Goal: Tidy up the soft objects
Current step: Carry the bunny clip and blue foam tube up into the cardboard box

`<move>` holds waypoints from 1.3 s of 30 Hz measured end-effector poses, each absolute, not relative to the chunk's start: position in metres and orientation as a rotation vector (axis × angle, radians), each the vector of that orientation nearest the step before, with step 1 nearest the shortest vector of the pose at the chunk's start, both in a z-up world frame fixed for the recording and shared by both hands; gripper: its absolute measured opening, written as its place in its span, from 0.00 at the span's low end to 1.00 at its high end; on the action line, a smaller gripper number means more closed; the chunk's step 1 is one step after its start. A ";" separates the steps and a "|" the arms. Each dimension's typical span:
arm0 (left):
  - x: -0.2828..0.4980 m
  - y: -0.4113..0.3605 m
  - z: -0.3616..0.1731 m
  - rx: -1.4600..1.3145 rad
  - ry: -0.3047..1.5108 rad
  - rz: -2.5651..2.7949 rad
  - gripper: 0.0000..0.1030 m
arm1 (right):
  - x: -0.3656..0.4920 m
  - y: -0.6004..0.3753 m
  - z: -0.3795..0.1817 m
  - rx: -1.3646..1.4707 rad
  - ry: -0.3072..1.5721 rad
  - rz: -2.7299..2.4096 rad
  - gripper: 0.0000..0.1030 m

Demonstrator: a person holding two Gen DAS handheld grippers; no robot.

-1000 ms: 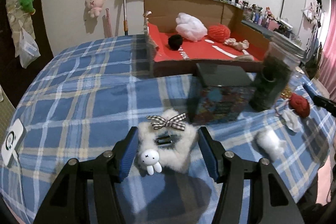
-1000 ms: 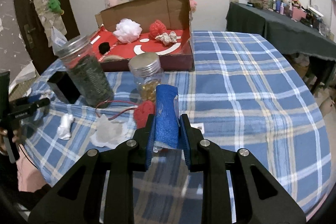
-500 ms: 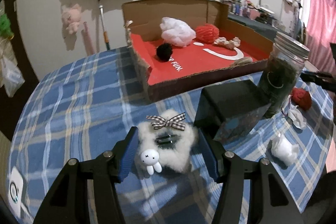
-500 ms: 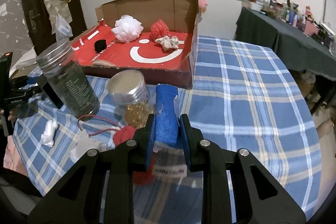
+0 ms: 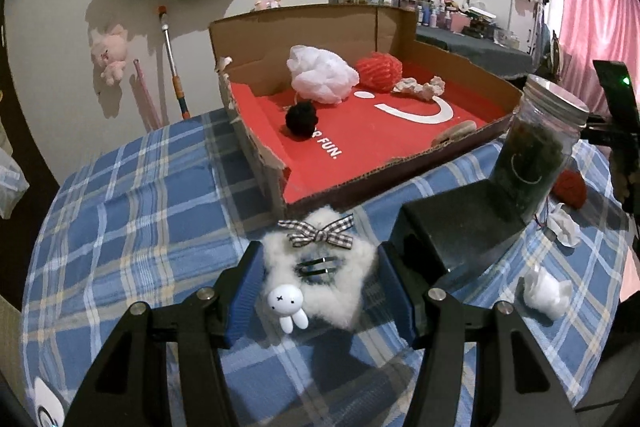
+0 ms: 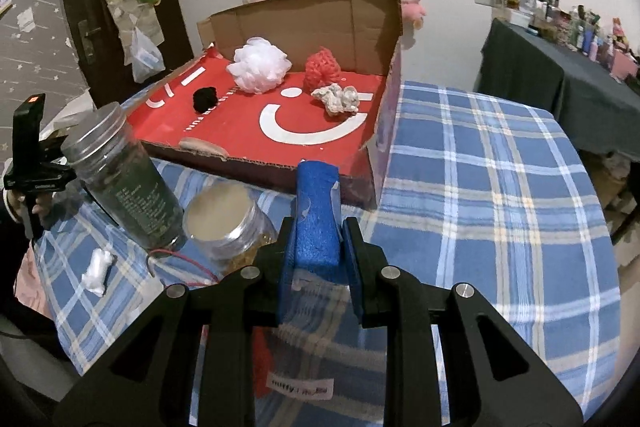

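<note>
My left gripper [image 5: 320, 283] is shut on a white fluffy pouch [image 5: 320, 279] with a checked bow, hair clips and a small white rabbit charm, held just short of the near edge of the cardboard box [image 5: 496, 87]. My right gripper [image 6: 318, 247] is shut on a blue sponge [image 6: 316, 211], held near the box's front right corner [image 6: 372, 163]. The red-floored box holds a white mesh puff [image 5: 322, 75], a red knitted ball [image 5: 378, 71], a black pompom [image 5: 301, 119] and a beige knitted piece [image 5: 418, 87].
On the blue plaid tablecloth [image 6: 480, 187] stand a tall jar of dark contents [image 6: 124, 183], a short jar with a metal lid [image 6: 228, 223] and a black box [image 5: 460, 227]. A red yarn ball [image 5: 570, 187] and white wads [image 5: 546, 291] lie to the right.
Both grippers have risen and moved toward the cardboard box with their objects still held. The box looks larger and closer in both views.
</note>
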State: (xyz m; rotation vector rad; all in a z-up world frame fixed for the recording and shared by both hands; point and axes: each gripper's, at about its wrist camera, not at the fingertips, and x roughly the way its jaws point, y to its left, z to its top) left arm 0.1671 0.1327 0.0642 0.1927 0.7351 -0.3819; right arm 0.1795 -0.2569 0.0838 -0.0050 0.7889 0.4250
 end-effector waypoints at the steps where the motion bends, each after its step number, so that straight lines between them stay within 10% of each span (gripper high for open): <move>1: 0.169 0.133 0.065 0.201 0.731 -0.387 0.58 | 0.182 -0.257 0.084 -0.007 0.789 0.432 0.21; 39: 0.305 0.028 0.118 0.215 0.875 -0.565 0.58 | 0.331 -0.149 0.115 -0.126 0.945 0.623 0.21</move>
